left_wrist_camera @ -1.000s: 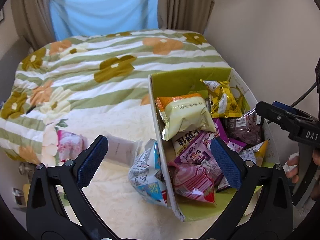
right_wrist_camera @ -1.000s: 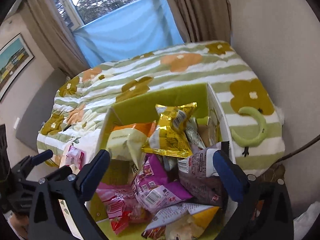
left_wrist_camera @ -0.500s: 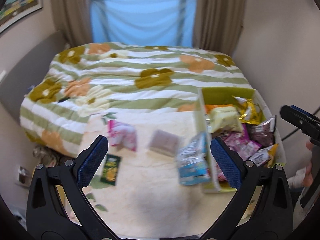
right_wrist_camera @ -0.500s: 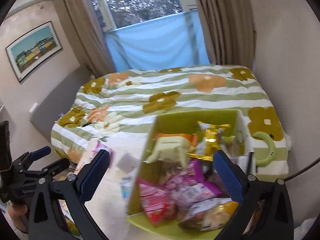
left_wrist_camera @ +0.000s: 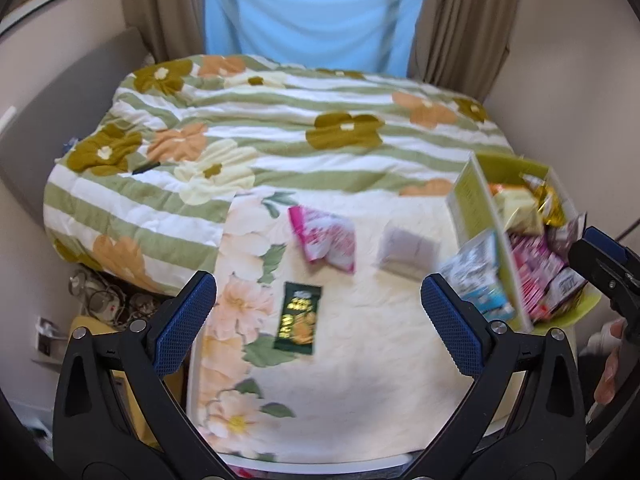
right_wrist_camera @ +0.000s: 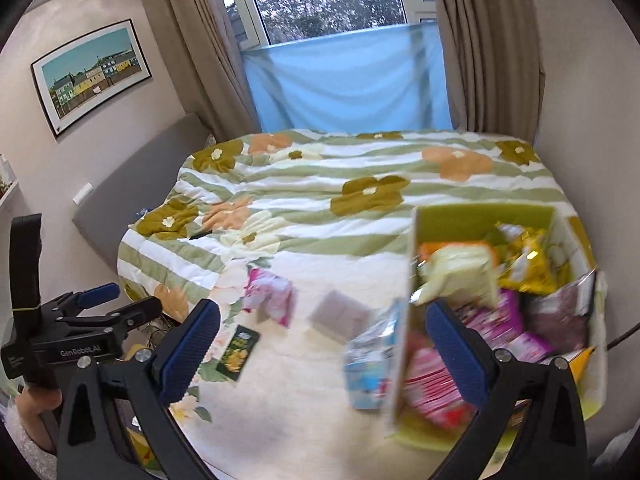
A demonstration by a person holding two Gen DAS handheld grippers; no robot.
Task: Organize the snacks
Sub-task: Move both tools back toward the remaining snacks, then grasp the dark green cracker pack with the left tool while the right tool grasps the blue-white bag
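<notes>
A green-lined box full of snack packets sits at the right of the bed. Loose on the cream blanket lie a pink packet, a dark green packet, a grey-white packet and a blue-white packet leaning on the box's left wall. My left gripper is open and empty, above the blanket's near edge; it also shows in the right wrist view. My right gripper is open and empty, near the box; its tip shows in the left wrist view.
The bed carries a green-striped floral quilt reaching to the curtained window. Cables and clutter lie on the floor left of the bed. A wall runs close along the right side of the box.
Both grippers have pulled back and up from the box, so the views widened. The pink, green and grey-white packets on the blanket came into sight. Both grippers stayed open.
</notes>
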